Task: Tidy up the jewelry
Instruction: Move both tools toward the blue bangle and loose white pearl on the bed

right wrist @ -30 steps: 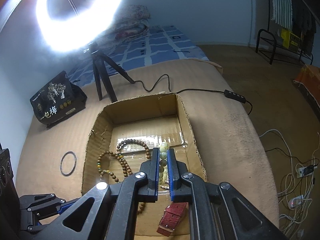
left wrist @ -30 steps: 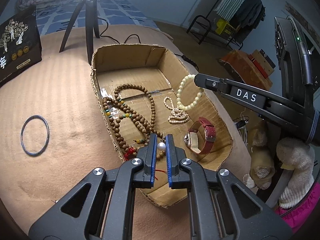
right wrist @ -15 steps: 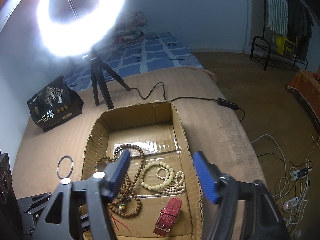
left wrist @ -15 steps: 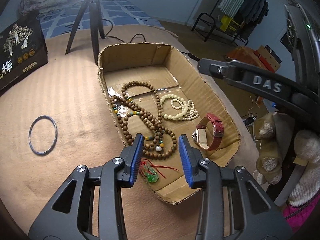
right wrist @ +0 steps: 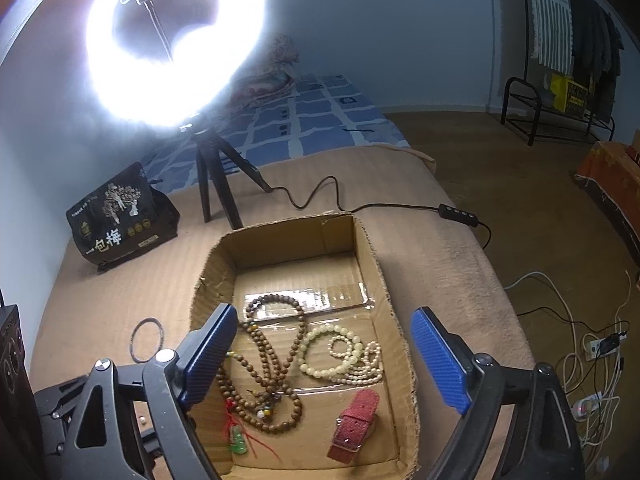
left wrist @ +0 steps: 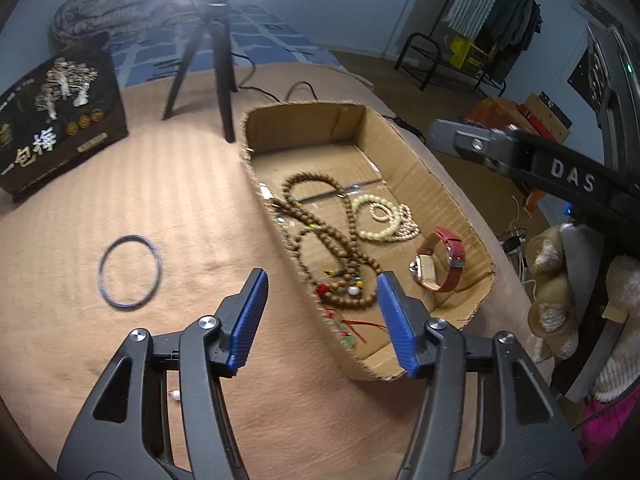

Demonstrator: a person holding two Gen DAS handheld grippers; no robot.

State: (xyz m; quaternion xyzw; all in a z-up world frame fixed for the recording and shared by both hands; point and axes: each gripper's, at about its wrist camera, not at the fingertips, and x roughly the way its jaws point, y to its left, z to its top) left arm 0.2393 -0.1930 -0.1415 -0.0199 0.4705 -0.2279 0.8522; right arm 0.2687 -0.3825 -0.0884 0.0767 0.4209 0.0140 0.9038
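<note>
1. Two views, left wrist first: we hold the left gripper [left wrist: 320, 320] spread wide and empty above the near edge of the cardboard box [left wrist: 448, 188]. The brown bead necklace [left wrist: 324, 236], pale bead bracelets [left wrist: 380, 220] and red-strapped watch [left wrist: 438, 260] lie loose on the box floor, which we judge is how the sorting gathers them. One metal ring [left wrist: 130, 272] lies alone on the tan blanket [left wrist: 160, 200], well apart from the box and probably next to collect. The box's near wall stands between our fingers and the beads. A tripod [left wrist: 218, 60] and a dark printed bag [left wrist: 56, 112] sit beyond.

2. Right wrist: our right gripper [right wrist: 340, 360] hangs wide apart, holding nothing, above the box interior. A green pendant [right wrist: 239, 440] on red cord lies by the necklace's end. The ring light [right wrist: 176, 40] glares overhead; its cable [right wrist: 320, 196] trails behind the box, clear of our reach.
</note>
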